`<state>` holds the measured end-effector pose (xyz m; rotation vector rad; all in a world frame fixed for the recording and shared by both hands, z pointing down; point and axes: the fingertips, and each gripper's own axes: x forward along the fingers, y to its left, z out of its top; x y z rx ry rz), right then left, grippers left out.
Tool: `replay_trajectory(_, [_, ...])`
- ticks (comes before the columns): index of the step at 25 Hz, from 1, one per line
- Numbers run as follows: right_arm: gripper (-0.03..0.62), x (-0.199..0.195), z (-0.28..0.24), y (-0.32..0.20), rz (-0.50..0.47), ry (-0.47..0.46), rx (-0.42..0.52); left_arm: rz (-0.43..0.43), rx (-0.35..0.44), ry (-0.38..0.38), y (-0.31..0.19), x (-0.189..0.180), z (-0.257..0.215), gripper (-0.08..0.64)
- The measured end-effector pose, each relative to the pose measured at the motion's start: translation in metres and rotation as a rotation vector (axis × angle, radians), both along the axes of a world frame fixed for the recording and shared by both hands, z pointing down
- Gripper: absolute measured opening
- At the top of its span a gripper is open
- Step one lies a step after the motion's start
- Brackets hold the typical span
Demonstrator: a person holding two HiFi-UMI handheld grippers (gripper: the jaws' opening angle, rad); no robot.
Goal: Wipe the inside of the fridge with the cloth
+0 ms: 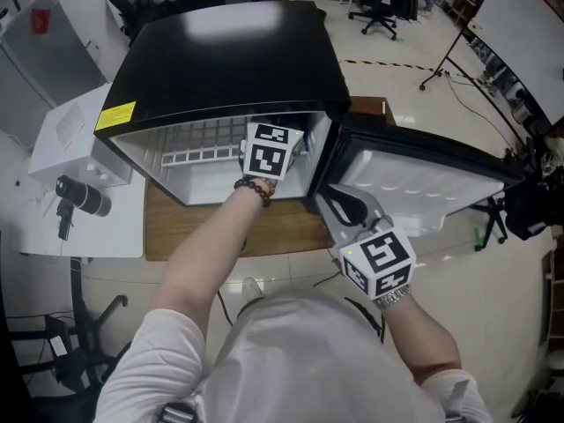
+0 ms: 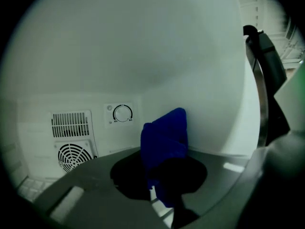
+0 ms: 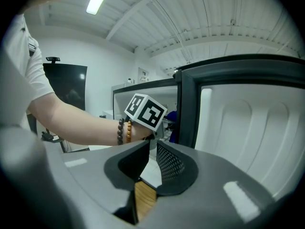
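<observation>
Currently left hand-held gripper (image 2: 159,178) pinches cloth (image 2: 164,132) inside fridge (image 2: 143,56); right hand-held gripper (image 3: 150,148) empty, slightly ajar.

Fridge (image 1: 229,60) on wood board (image 1: 176,227); board flat on floor (image 1: 397,69).

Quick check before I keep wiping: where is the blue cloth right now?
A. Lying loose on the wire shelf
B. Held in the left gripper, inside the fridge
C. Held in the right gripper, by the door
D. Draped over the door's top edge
B: the left gripper view shows the blue cloth pinched in the left gripper, with the fridge's thermostat dial on the wall behind it.
</observation>
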<state>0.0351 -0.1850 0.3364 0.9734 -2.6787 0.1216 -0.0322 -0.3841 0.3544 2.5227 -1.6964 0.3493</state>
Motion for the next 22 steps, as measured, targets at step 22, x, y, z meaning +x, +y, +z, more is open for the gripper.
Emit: replay_trajectory(22, [0.052,0.015,0.003,-0.003,0.003,0.008,0.001,-0.182,0.029,-0.027,-0.042,-0.023,0.001,0.066])
